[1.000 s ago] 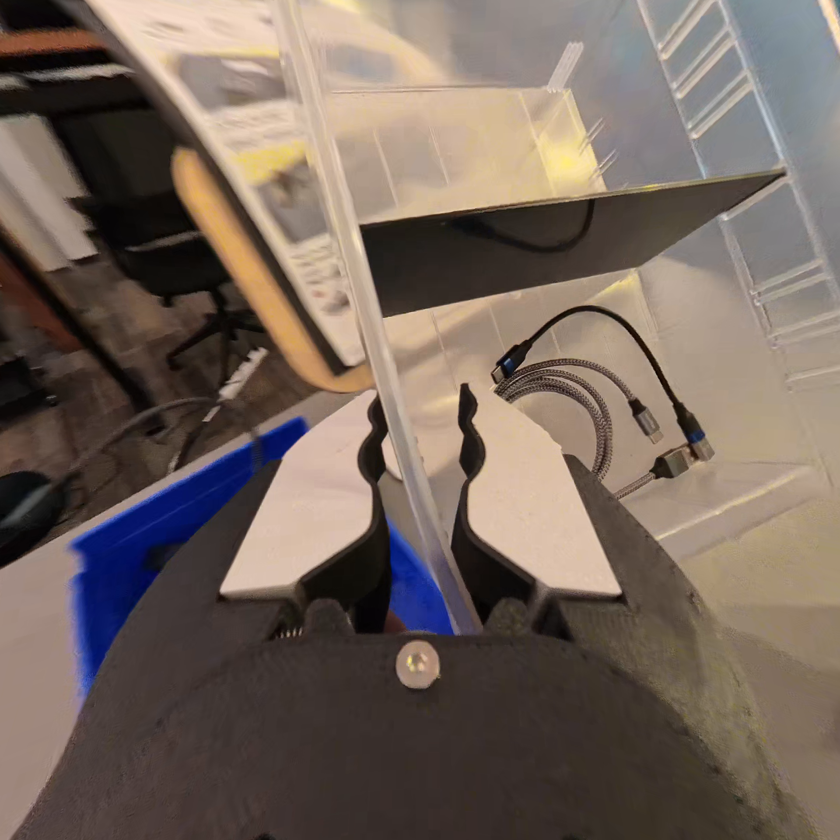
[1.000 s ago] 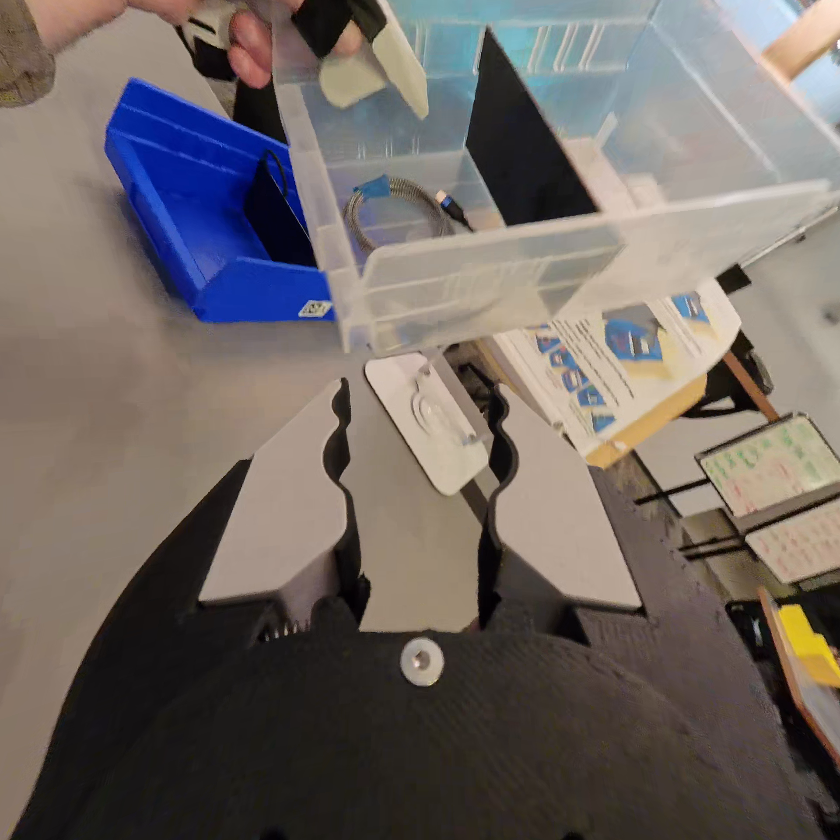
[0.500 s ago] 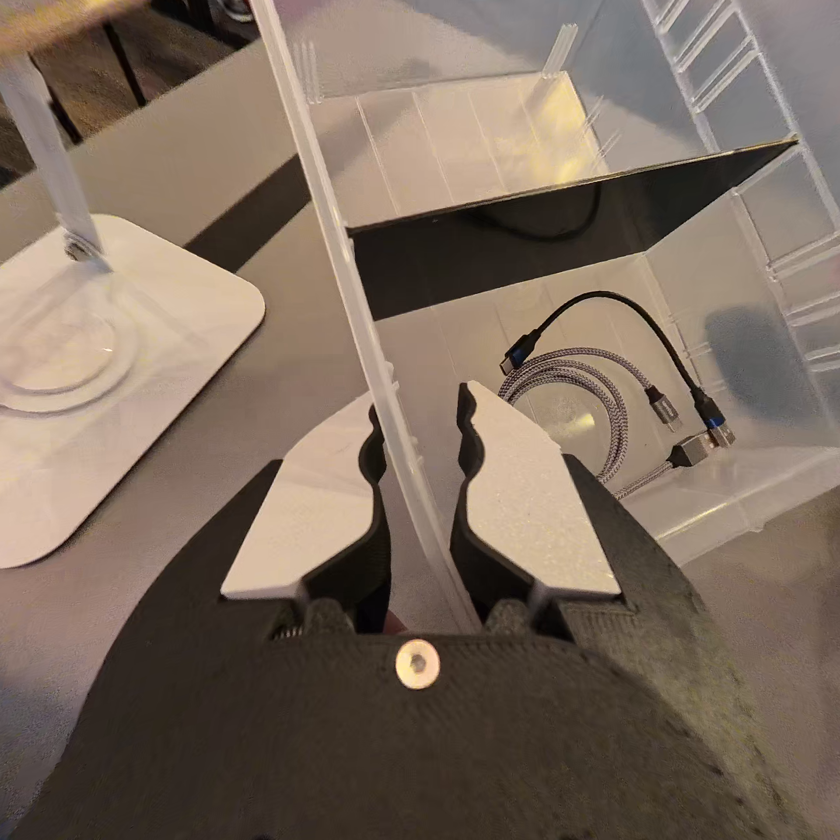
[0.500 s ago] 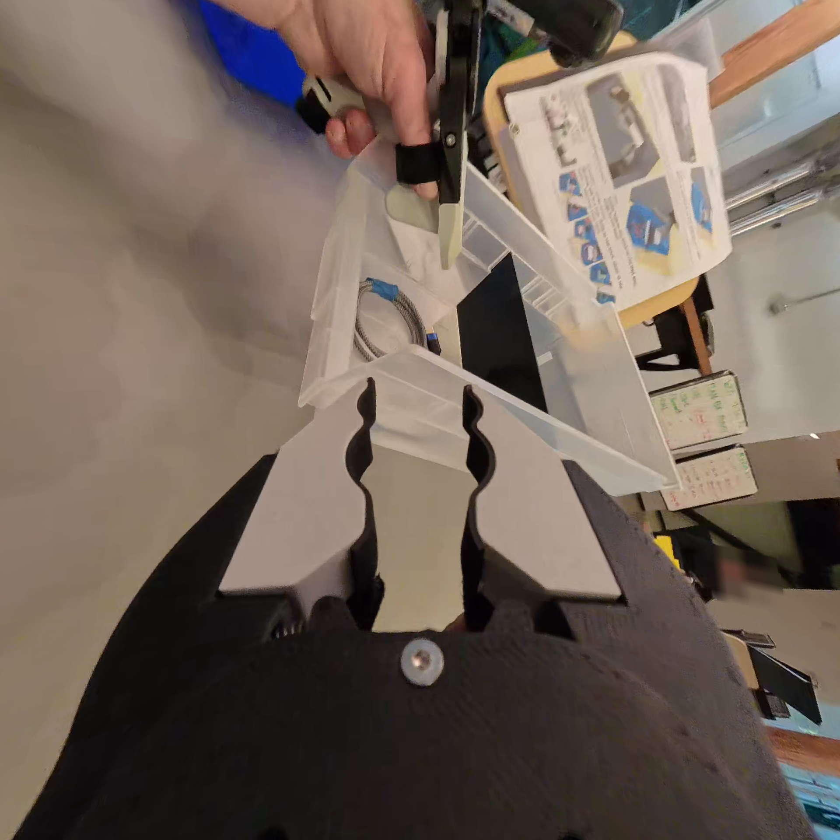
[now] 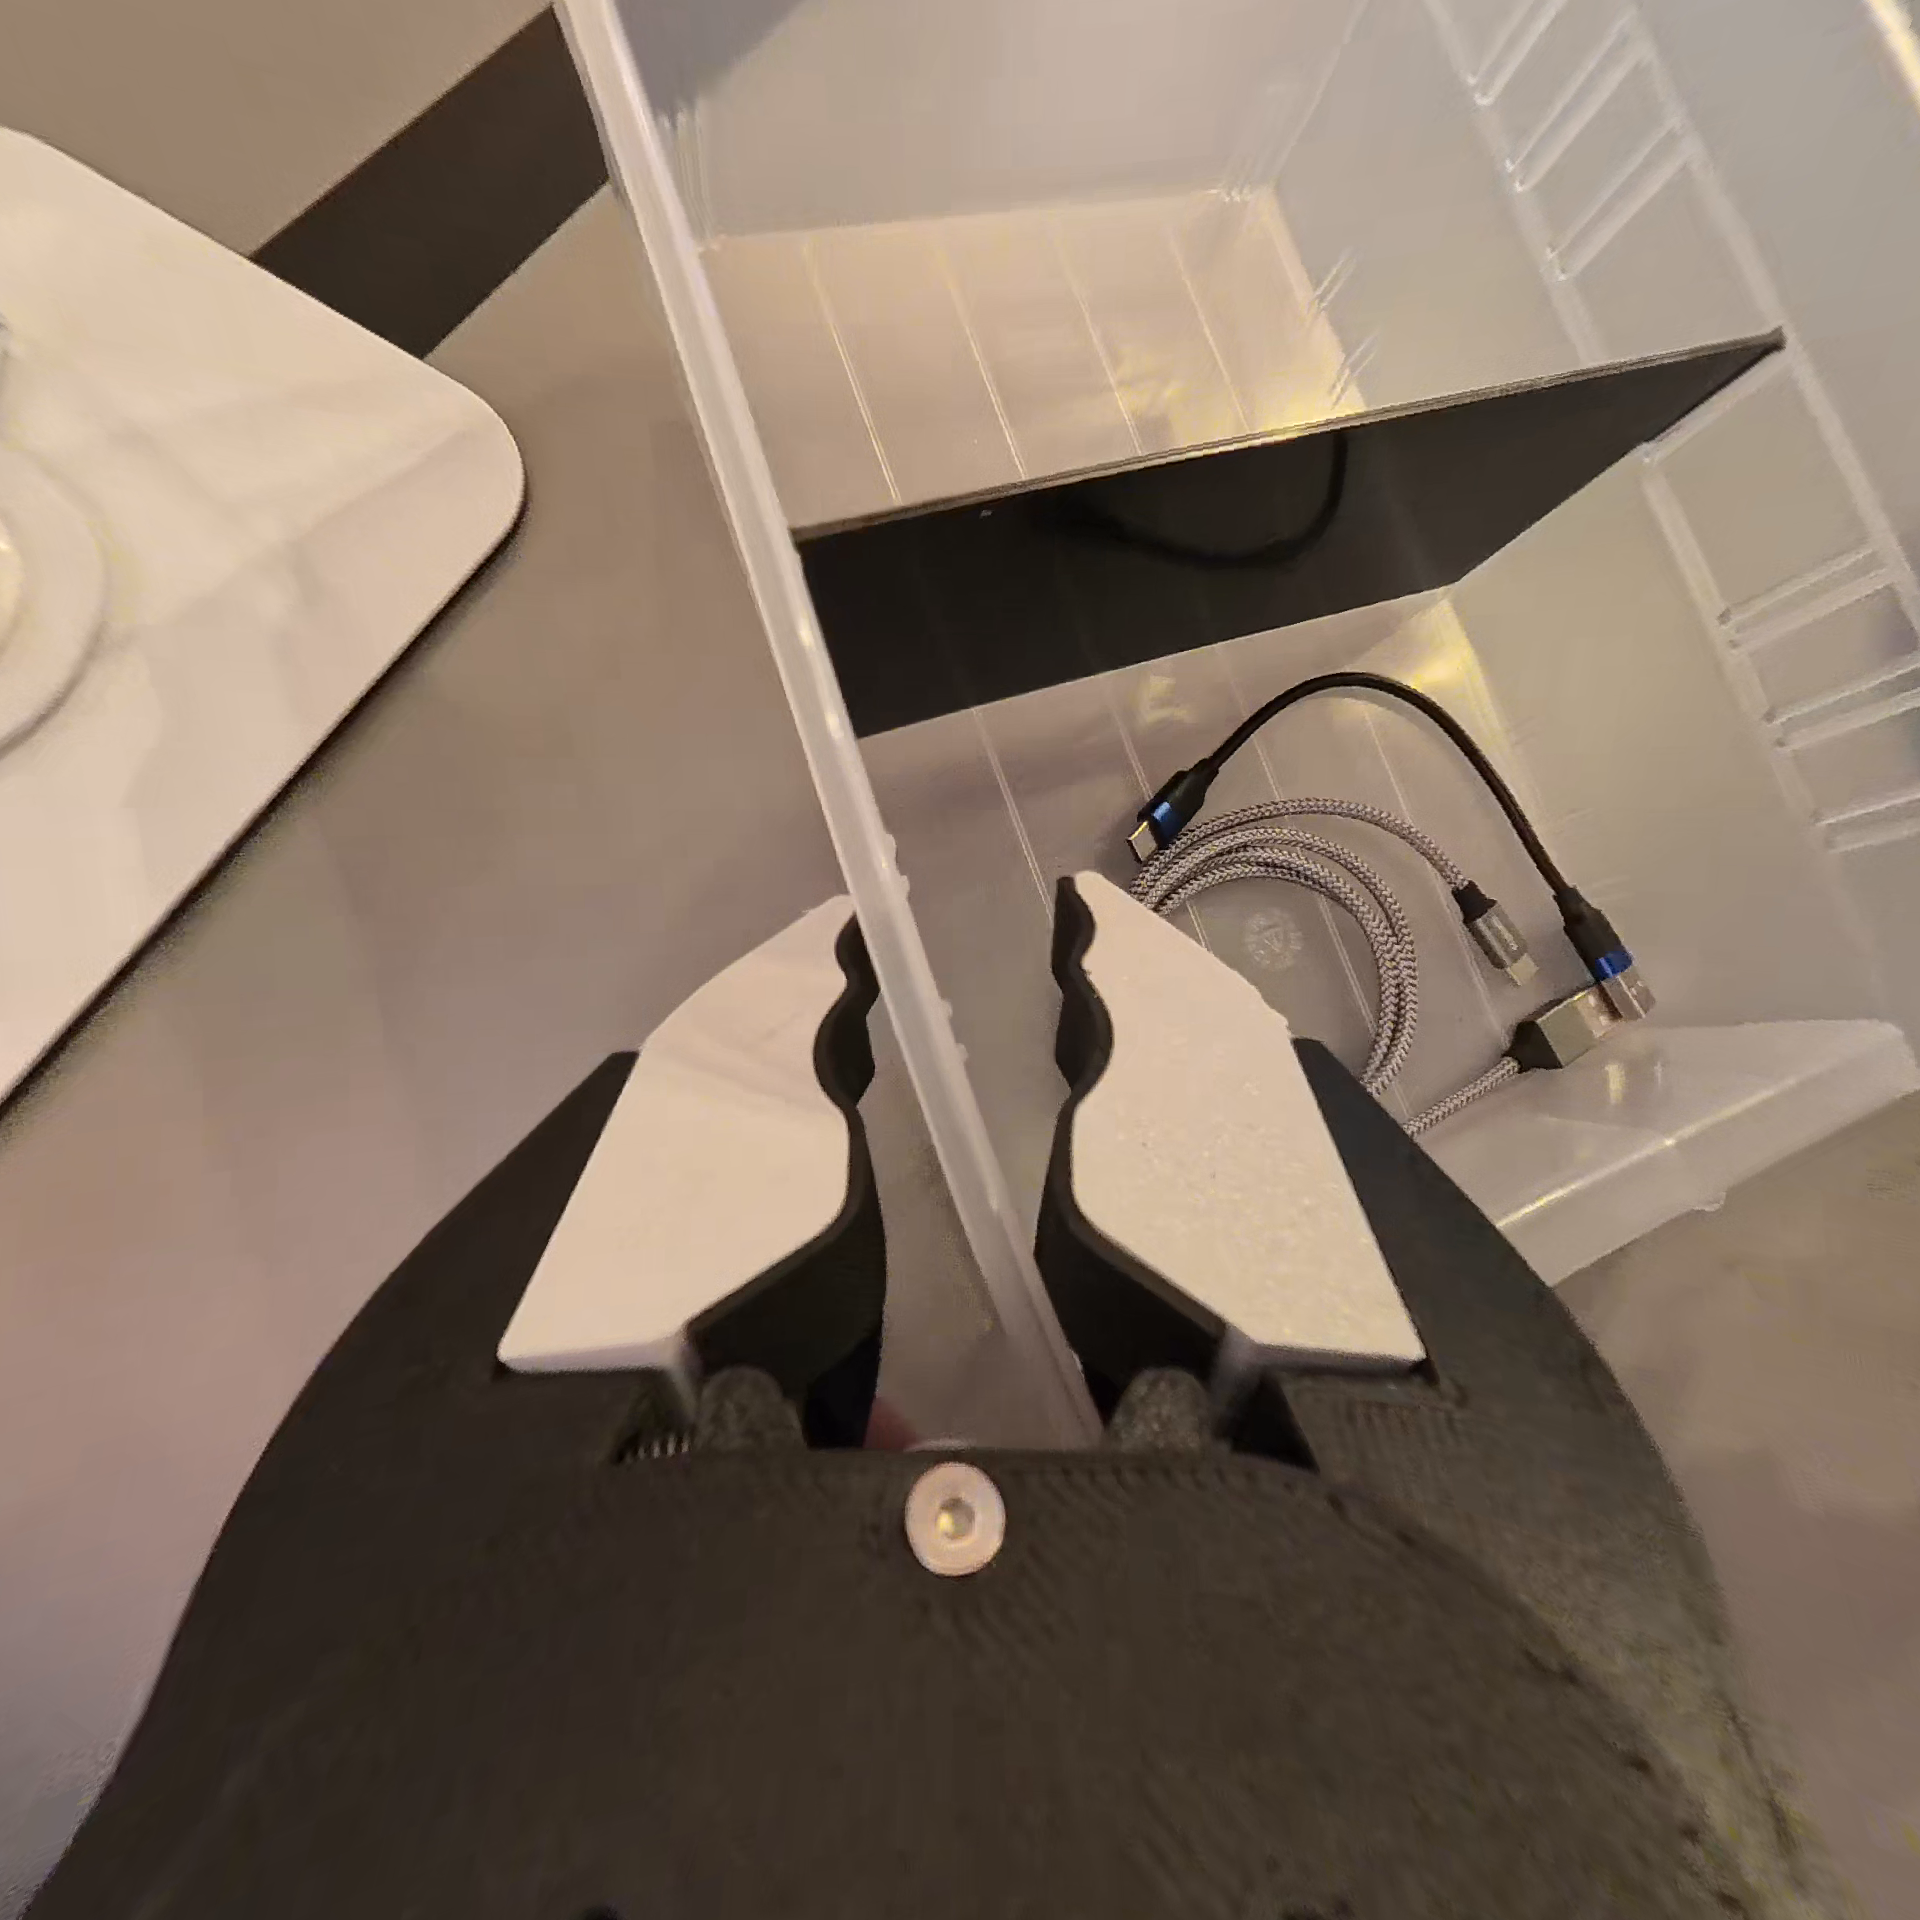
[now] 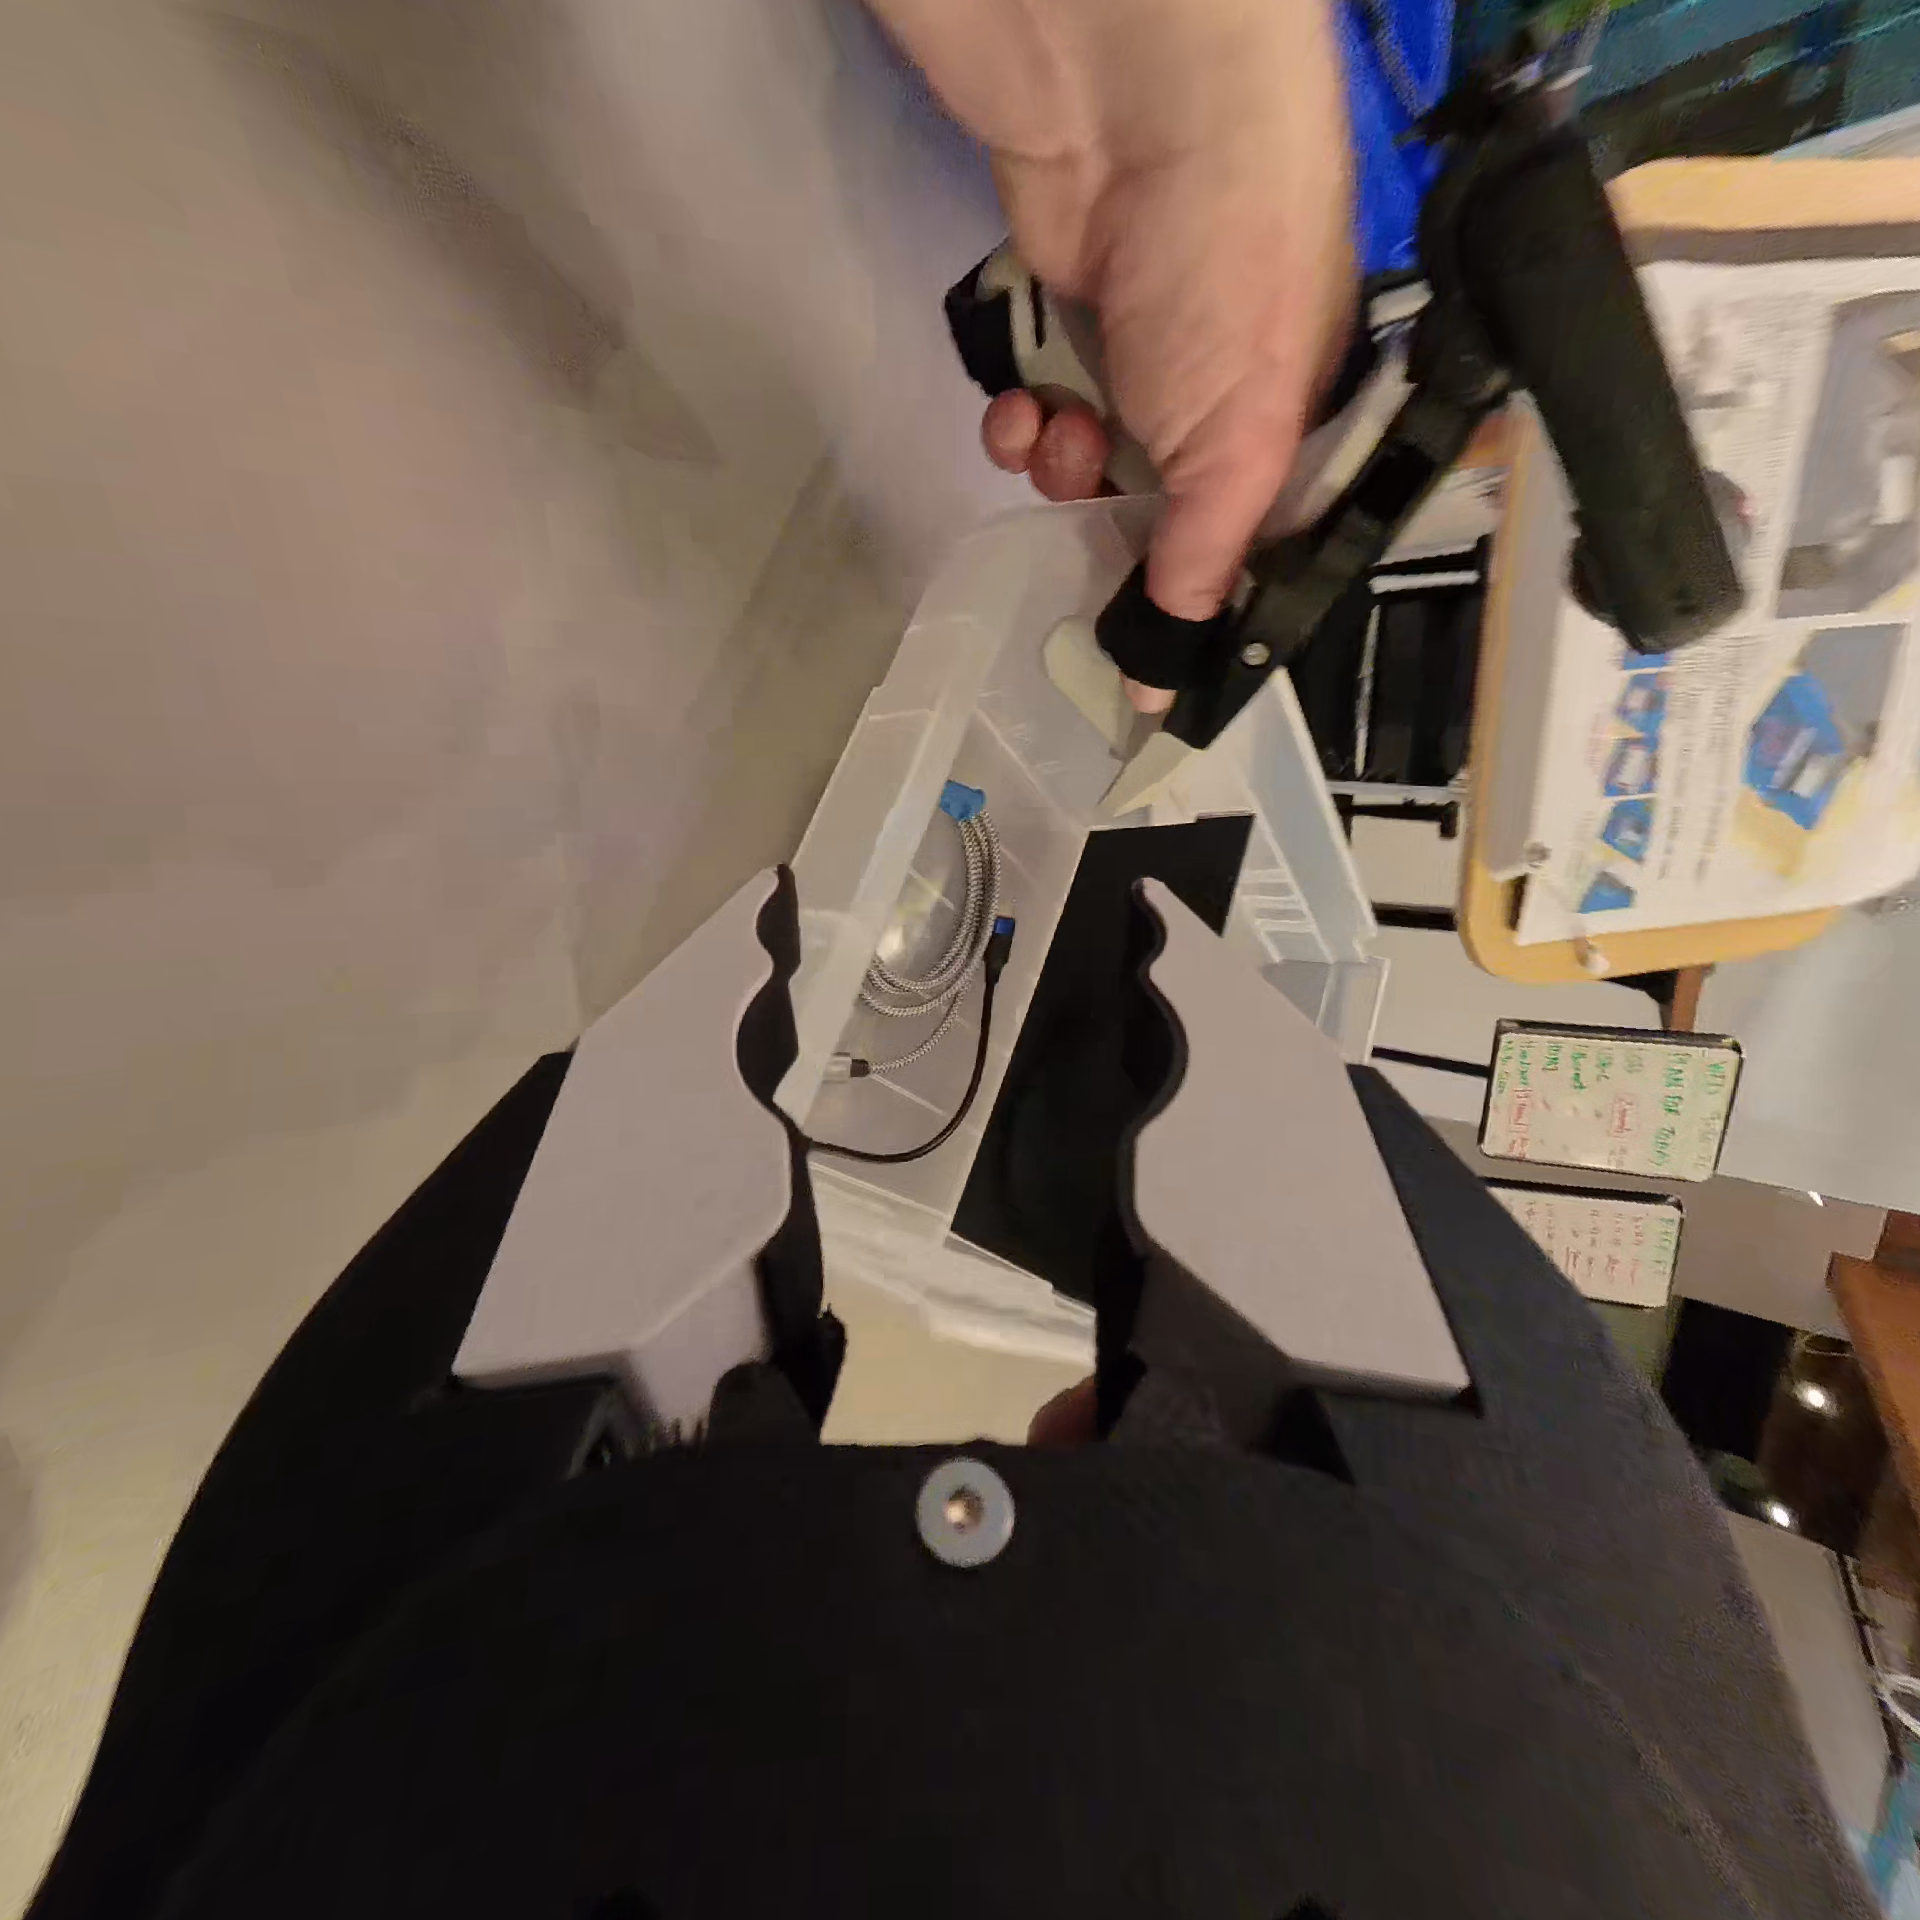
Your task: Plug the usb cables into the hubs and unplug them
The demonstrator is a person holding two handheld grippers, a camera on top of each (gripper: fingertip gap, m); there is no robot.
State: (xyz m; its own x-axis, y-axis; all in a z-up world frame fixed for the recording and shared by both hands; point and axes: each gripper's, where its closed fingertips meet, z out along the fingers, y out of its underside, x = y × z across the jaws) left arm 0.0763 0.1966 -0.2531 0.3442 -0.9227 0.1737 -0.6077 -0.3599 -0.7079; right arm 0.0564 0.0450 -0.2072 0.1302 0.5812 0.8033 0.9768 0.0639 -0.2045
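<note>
One clear plastic bin (image 5: 1621,1122) is sitting on the tabletop (image 5: 499,935), with one black divider (image 5: 1247,561) splitting it into two compartments. Two cables are lying in the near compartment: one braided grey cable (image 5: 1309,894) and one short black cable (image 5: 1455,748). One white plate (image 5: 260,520) is resting beside the bin.

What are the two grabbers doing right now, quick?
Left gripper: shut on the wall of the clear bin.
Right gripper: open, holding nothing.
</note>
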